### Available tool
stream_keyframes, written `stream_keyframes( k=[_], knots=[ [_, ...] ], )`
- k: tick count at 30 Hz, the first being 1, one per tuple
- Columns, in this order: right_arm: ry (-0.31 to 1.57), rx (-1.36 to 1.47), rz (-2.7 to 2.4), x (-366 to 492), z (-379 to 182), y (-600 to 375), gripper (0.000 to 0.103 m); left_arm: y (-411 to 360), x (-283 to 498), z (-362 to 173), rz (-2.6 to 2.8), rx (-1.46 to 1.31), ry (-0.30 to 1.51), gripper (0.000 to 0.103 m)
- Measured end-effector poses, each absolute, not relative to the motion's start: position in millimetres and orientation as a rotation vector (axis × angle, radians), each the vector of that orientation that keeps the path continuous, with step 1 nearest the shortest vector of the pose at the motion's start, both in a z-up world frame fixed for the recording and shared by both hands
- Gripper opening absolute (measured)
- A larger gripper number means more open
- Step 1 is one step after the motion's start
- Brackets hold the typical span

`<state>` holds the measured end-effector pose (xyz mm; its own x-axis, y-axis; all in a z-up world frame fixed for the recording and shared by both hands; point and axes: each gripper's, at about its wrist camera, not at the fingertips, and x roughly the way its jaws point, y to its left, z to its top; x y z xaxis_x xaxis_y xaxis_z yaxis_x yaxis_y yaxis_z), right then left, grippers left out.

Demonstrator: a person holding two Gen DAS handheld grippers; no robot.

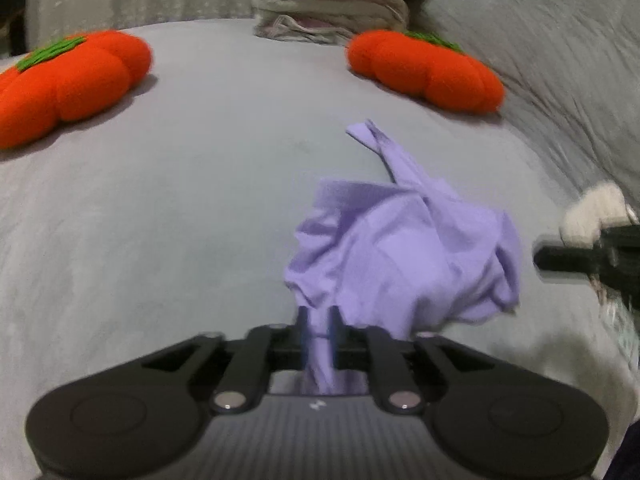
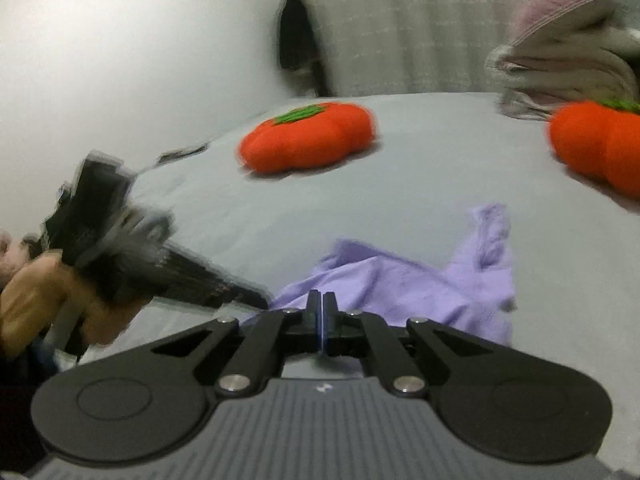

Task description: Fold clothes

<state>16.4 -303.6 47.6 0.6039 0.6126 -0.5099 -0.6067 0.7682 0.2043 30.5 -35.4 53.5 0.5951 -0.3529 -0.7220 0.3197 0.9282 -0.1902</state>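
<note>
Lying crumpled on the grey bedsheet (image 1: 180,208) is one lilac, thin-knit garment (image 1: 400,252), bunched into a heap near the middle of the bed with a narrow strap-like end (image 1: 376,140) trailing away from the cameras toward the far side; its long axis runs from the near edge to that strap; two orange pumpkin-shaped plush cushions (image 1: 68,80) (image 1: 428,68) sit well apart beyond it, and one stack of folded pale blankets (image 1: 332,4) stands behind them; the left gripper (image 1: 318,320) has a fold of the lilac cloth pinched between its two fingers, which stand slightly apart around it; the right gripper (image 2: 321,304) is clenched tight, finger against finger, just at the cloth's near edge, though whether it has caught any fabric cannot be told; one bare hand (image 2: 36,300) grips the left tool's handle.
</note>
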Motion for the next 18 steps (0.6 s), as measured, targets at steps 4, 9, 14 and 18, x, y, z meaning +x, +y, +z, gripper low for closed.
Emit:
stream_keyframes(
  k=[4,9,14,18],
  knots=[
    [0.659,-0.016,0.527,27,35,-303,0.045,-48,32,56,-0.412,-0.038,0.801,0.054],
    [0.701,0.117,0.362,47,29,-326,0.050,-73,32,50,-0.396,0.067,0.769,0.058],
    [0.719,0.088,0.340,51,23,-319,0.044,-81,39,39,-0.396,0.103,0.799,0.011],
    [0.706,0.035,0.414,49,25,-306,0.001,-77,38,45,-0.422,0.103,0.792,0.009]
  ],
)
